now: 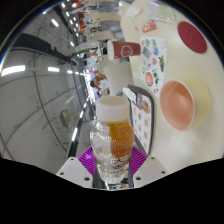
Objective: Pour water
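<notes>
A clear plastic bottle with a white cap holds amber liquid in its upper part. It stands between my purple pads, which press on it at both sides. My gripper is shut on the bottle's lower body. The view is rolled sideways, so the white table runs up the right side. An orange-lined bowl sits on that table, to the right of the bottle's cap and apart from it.
A round white dish with a red centre lies beyond the bowl. A red and white box and a white container stand farther off. A grey floor and a lit room stretch to the left.
</notes>
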